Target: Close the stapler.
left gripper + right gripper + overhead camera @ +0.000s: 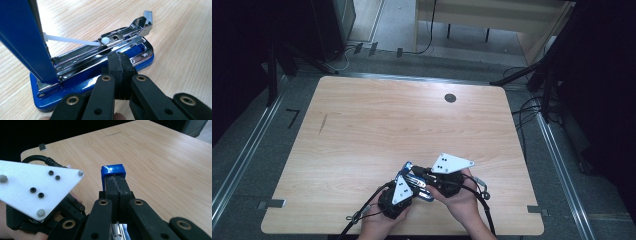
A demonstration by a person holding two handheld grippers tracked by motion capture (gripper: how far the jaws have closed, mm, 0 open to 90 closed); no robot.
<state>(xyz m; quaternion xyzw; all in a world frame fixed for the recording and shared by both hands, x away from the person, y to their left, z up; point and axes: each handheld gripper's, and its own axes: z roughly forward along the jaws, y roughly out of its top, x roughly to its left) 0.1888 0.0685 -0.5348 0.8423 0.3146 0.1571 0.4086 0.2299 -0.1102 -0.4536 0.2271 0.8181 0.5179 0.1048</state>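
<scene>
I see the blue stapler [100, 72] lying opened near the table's [362, 125] front edge, its blue lid [22, 37] raised; no brand or lettering is readable on it. My left gripper [121, 66] has its jaws pressed together against the stapler's base. My right gripper [117, 185] is closed on the lid's tip.

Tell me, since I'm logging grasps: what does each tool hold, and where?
Right tool grips the stapler's raised blue lid near its tip. Left tool is shut beside the stapler's base; a hold cannot be told.
</scene>
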